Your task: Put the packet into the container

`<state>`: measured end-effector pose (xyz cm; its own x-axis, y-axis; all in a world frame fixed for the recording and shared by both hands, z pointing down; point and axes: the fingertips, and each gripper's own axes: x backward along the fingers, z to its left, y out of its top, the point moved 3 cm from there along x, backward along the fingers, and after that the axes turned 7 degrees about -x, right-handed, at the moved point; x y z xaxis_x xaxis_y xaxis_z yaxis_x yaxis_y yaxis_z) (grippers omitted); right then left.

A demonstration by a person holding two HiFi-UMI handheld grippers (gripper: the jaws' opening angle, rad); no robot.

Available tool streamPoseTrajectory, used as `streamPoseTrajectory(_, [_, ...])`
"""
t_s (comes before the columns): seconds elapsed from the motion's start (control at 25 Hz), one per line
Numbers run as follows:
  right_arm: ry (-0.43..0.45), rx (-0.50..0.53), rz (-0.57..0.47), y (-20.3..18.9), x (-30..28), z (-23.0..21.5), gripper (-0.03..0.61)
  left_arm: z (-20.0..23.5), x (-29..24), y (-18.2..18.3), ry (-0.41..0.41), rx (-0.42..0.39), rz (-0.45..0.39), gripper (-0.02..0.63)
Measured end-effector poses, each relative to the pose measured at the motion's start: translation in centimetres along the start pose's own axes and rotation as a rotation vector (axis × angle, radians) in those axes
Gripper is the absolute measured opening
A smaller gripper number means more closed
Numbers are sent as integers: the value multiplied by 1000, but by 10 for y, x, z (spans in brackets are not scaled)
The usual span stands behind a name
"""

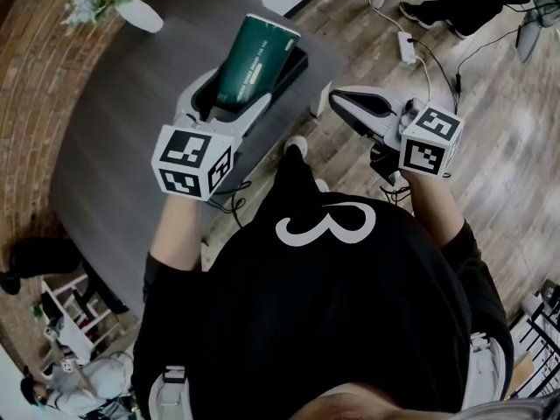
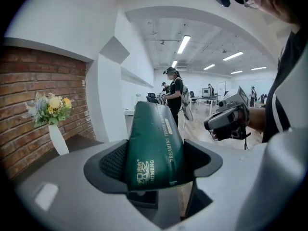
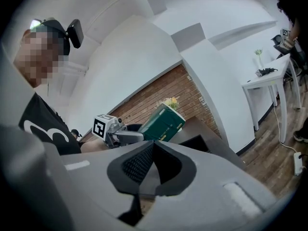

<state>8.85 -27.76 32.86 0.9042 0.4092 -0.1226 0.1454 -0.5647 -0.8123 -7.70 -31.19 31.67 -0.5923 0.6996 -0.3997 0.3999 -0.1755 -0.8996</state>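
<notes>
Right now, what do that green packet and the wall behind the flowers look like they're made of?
The green packet looks like plastic or foil film with a soft sheen: light glints along it and the surface dimples and creases. The wall looks like rough, matte red brick, with pale mortar lines between the courses.
</notes>
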Motion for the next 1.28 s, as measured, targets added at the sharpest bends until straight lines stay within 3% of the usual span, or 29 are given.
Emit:
streamPoseTrajectory(0.36, [-23, -38, 17, 6, -16, -30, 2, 28, -38, -25, -82, -85, 86, 387])
streamPoseTrajectory(0.8, [-56, -95, 32, 10, -35, -68, 2, 42, -81, -71, -215, -5, 215, 387])
streamPoseTrajectory(1.12, [-67, -125, 38, 8, -42, -82, 2, 47, -90, -82, -285, 59, 221, 387])
streamPoseTrajectory(1.28, [-70, -134, 32, 6, -41, -86, 2, 40, -90, -89, -289, 41, 238, 387])
